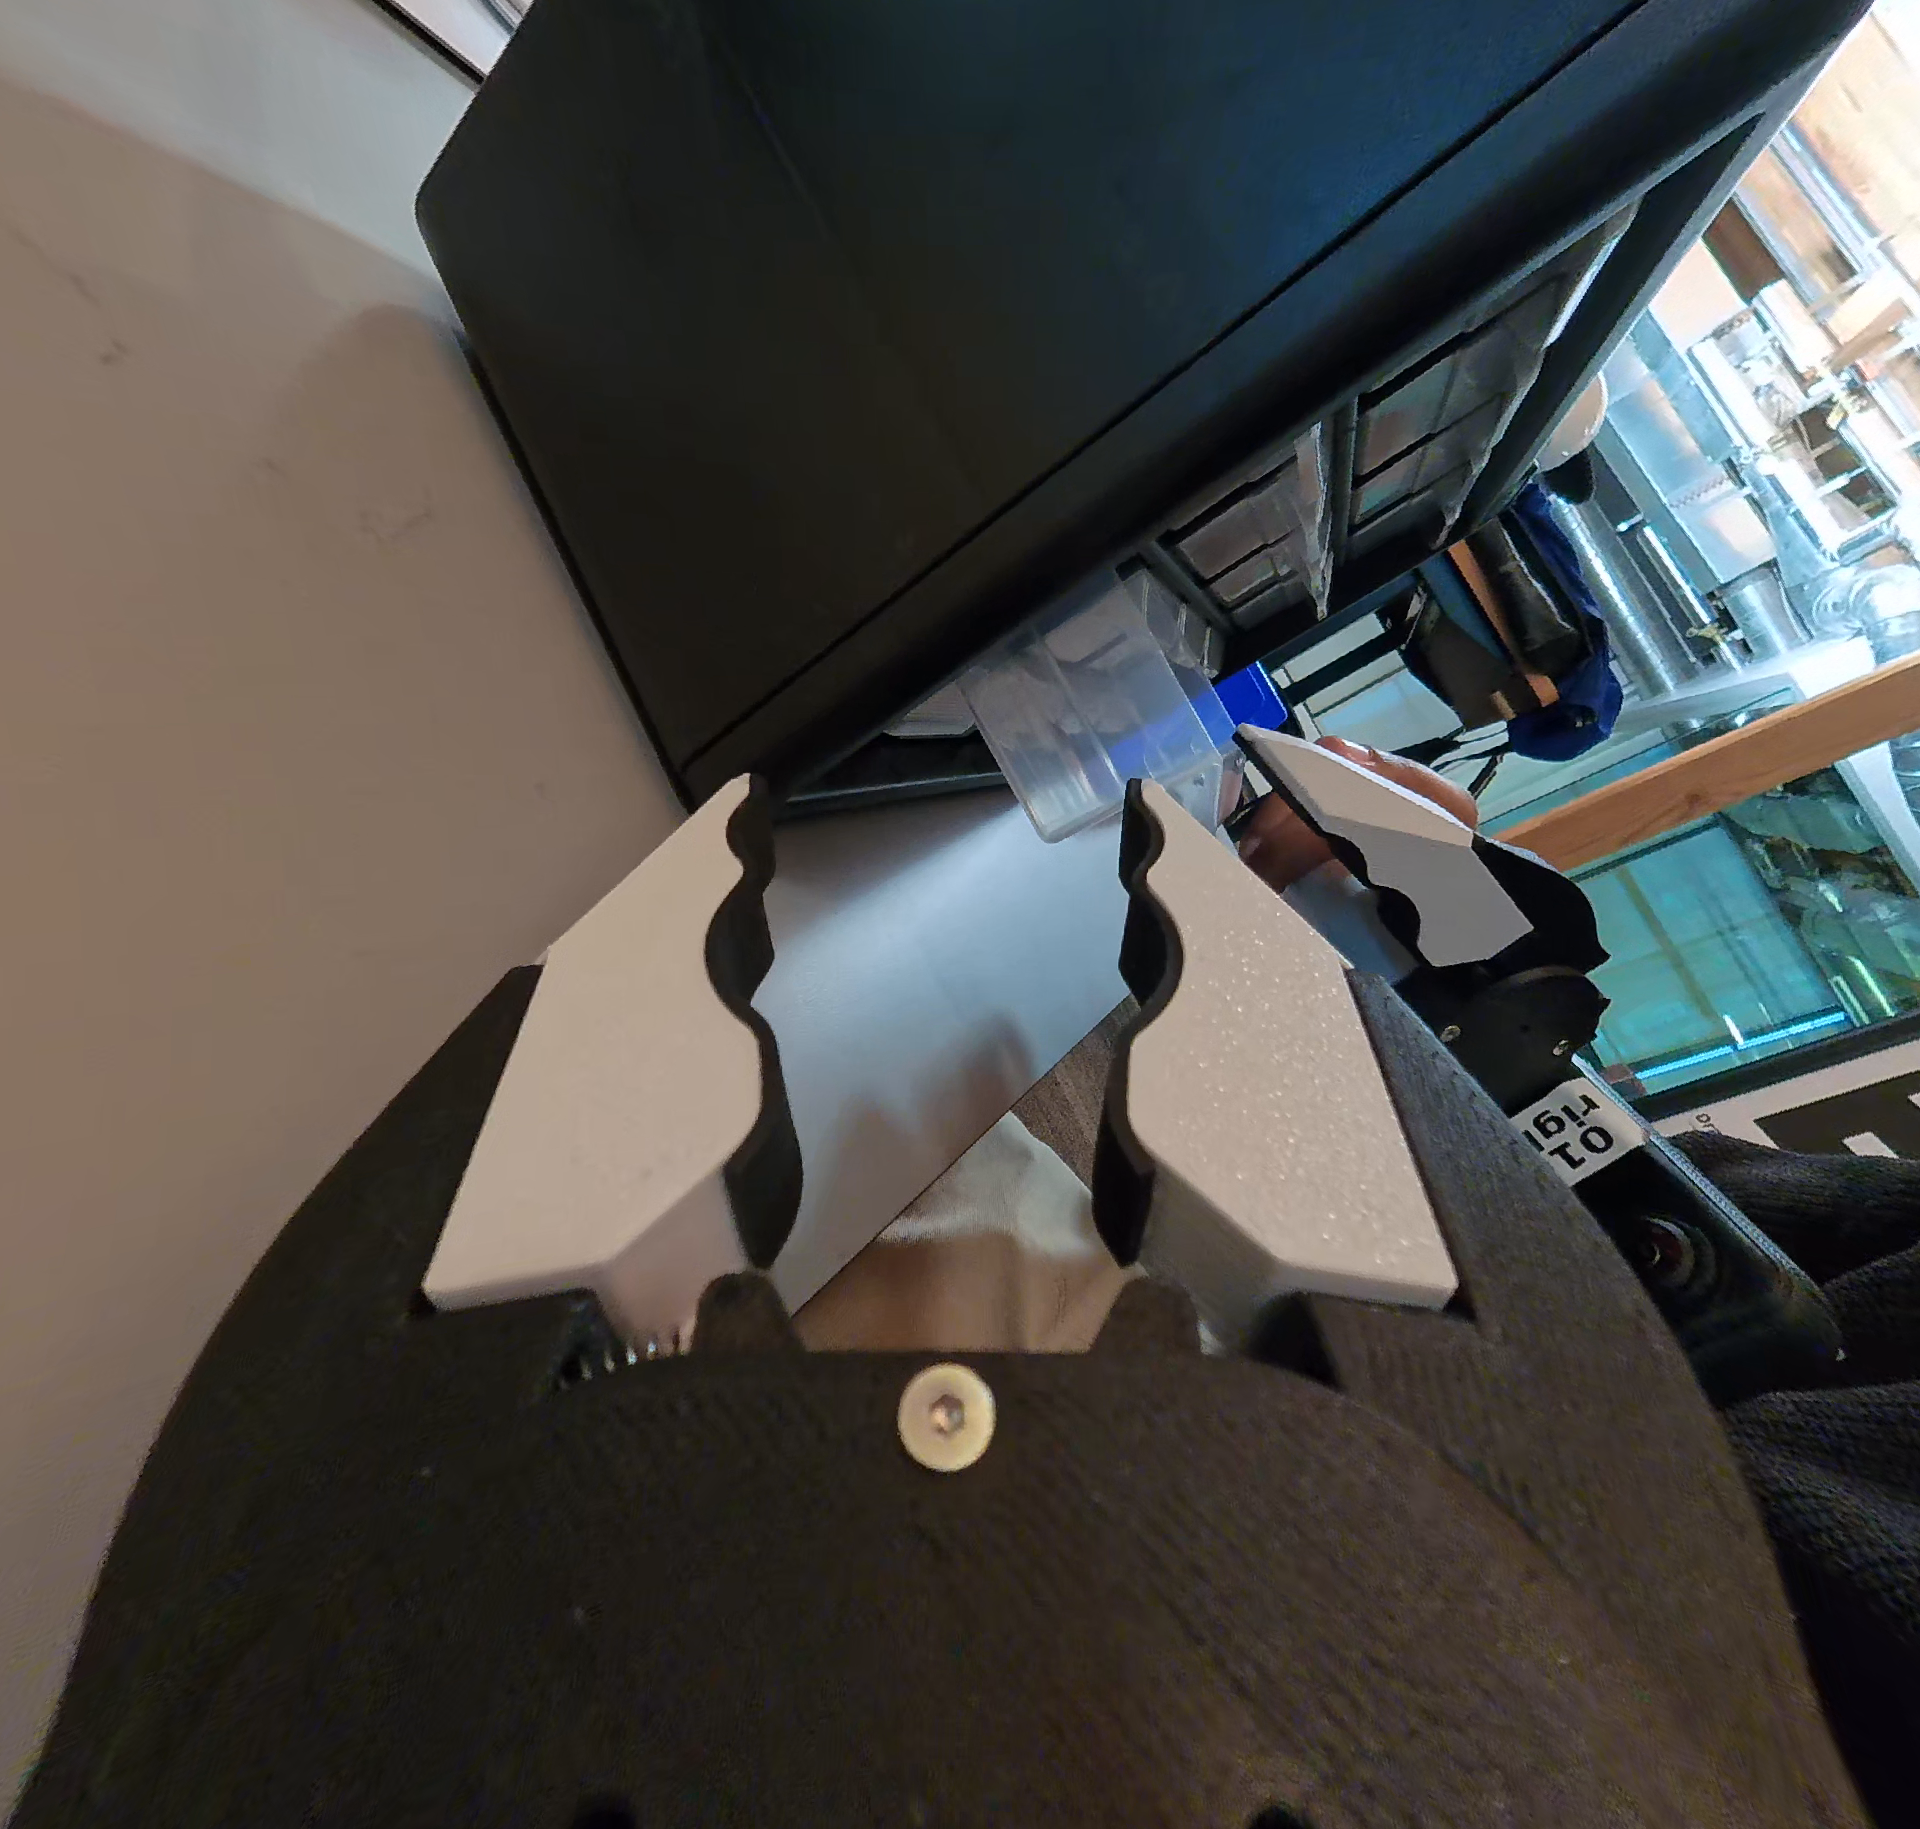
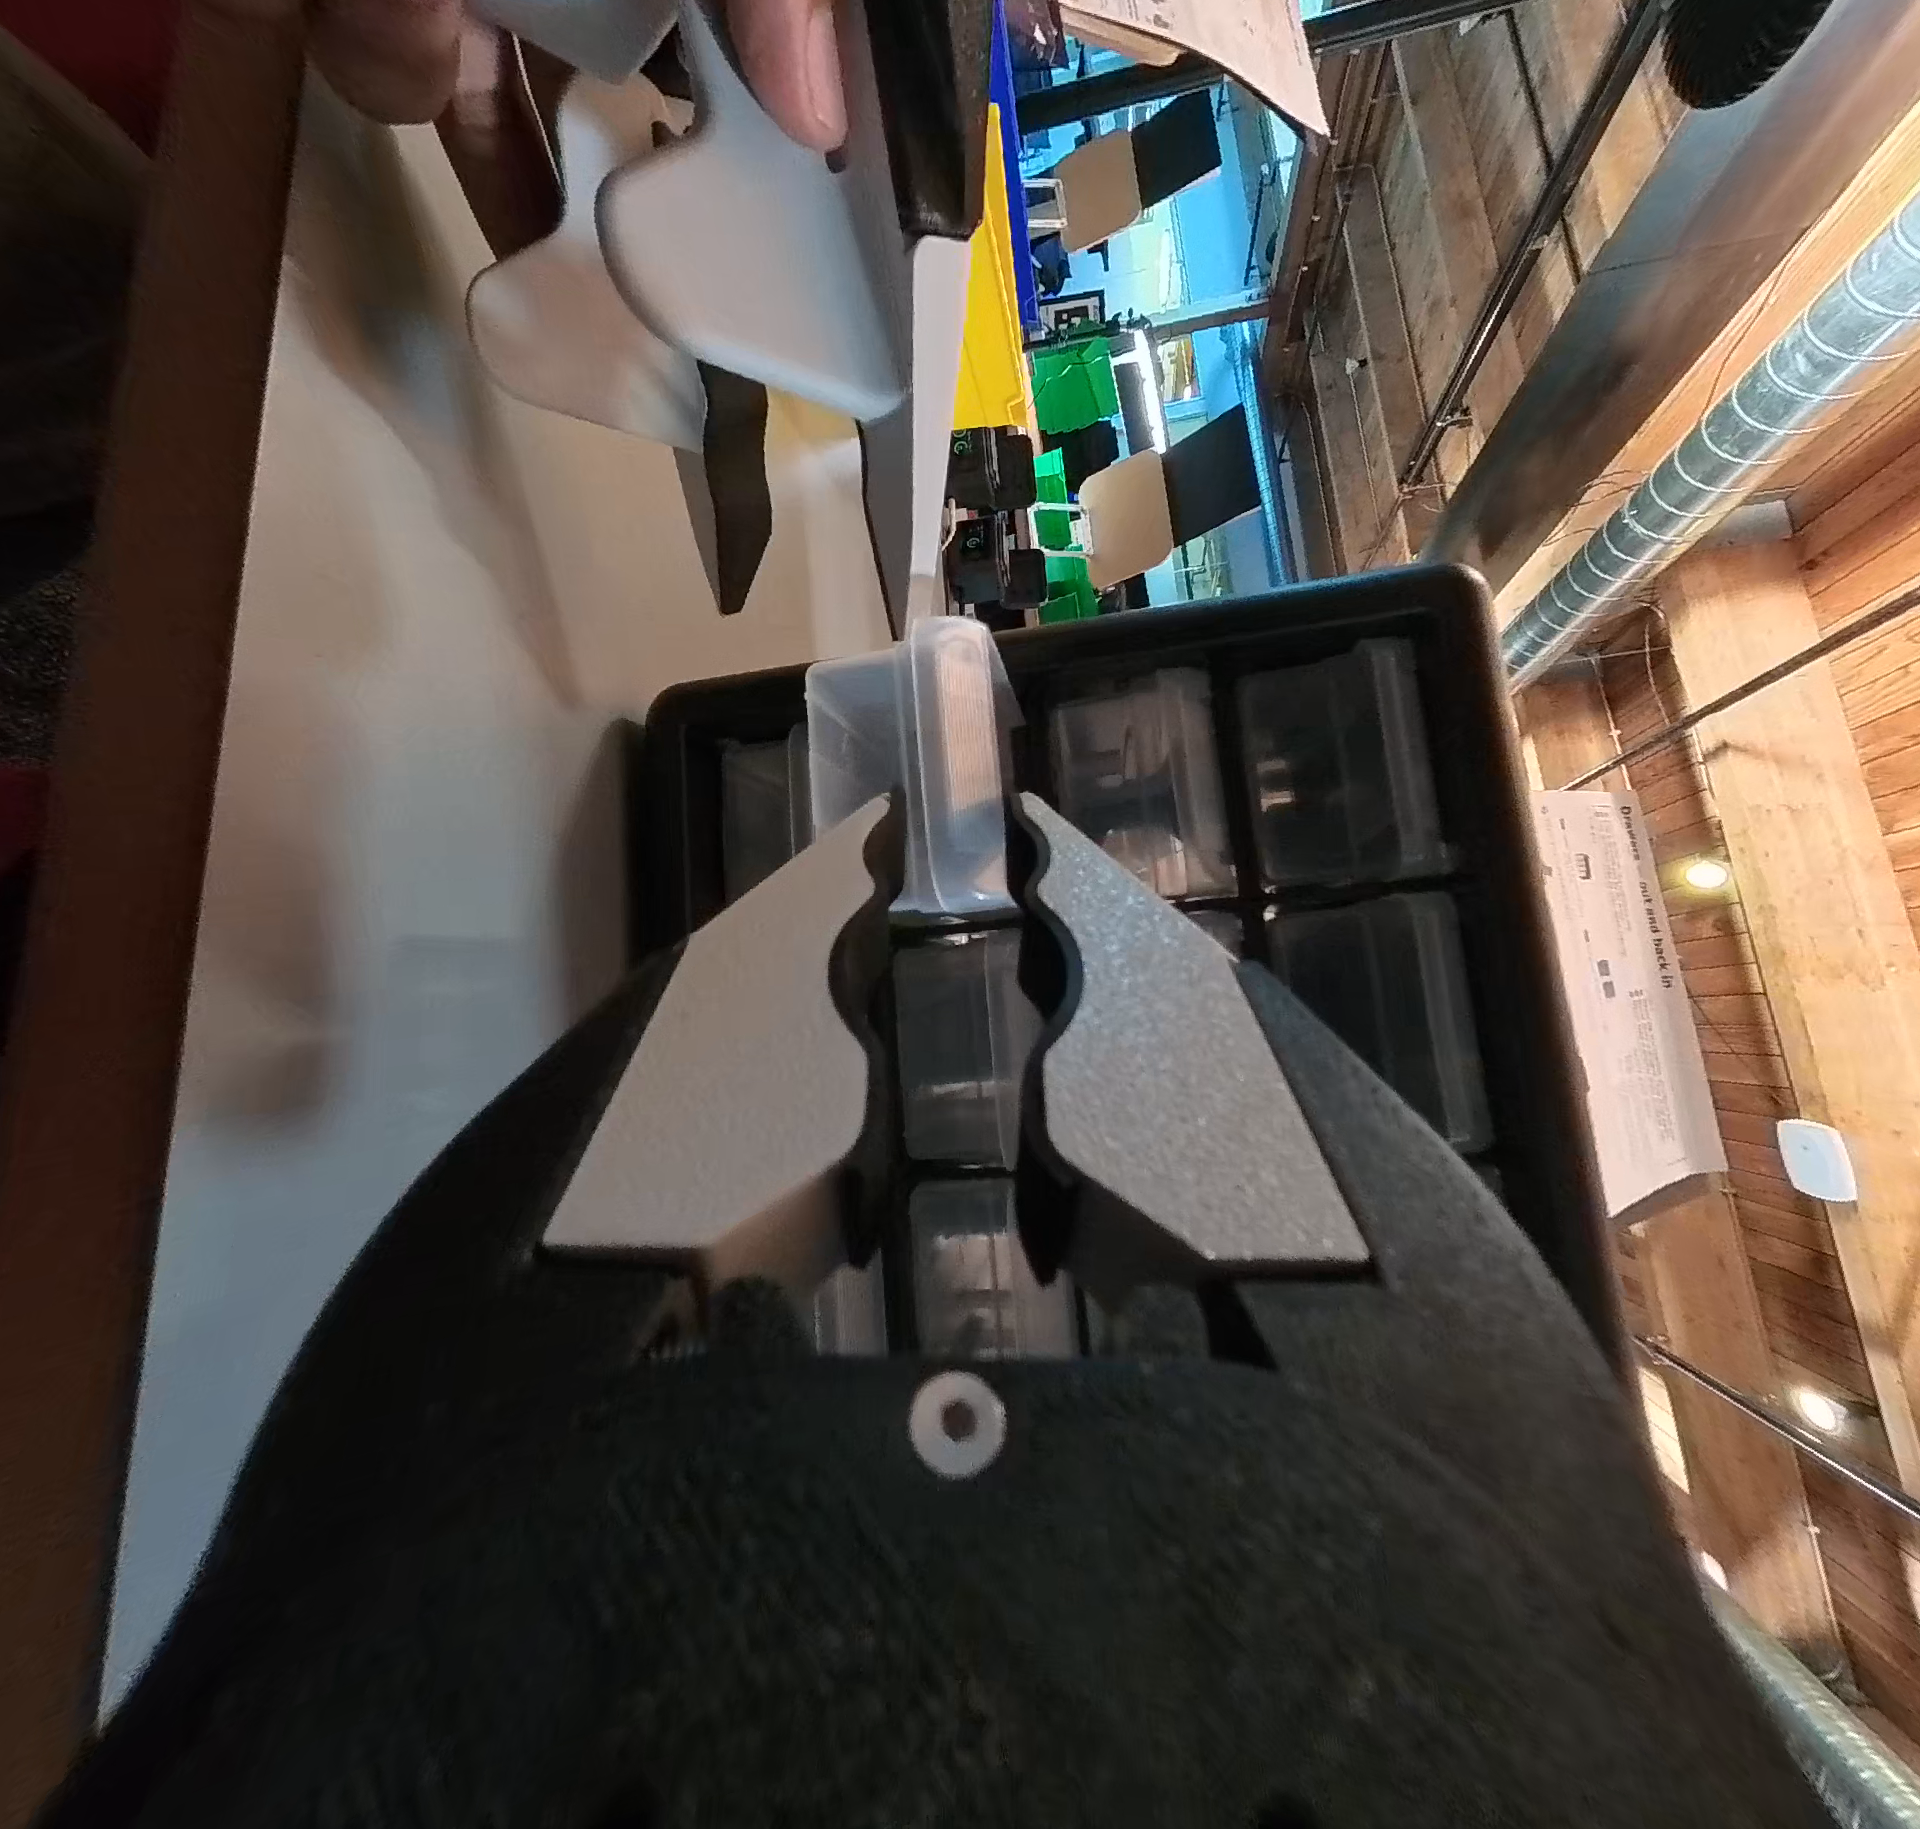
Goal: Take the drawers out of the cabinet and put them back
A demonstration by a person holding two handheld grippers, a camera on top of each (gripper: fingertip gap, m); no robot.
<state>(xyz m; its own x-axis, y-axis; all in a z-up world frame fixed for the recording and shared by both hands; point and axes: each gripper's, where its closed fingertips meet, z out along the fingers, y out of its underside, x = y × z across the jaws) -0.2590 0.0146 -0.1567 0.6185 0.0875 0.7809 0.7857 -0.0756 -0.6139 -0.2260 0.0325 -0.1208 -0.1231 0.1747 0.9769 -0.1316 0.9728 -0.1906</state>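
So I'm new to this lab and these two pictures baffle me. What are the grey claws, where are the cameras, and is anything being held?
Each picture comes from a camera mounted on a hand-held two-finger gripper, looking along its grey fingers. No robot arm: a person's hand shows in the right view. The left gripper is open and empty beside the black plastic drawer cabinet on the pale table. The right gripper is shut on the tab of a clear plastic drawer sticking partly out of the cabinet.
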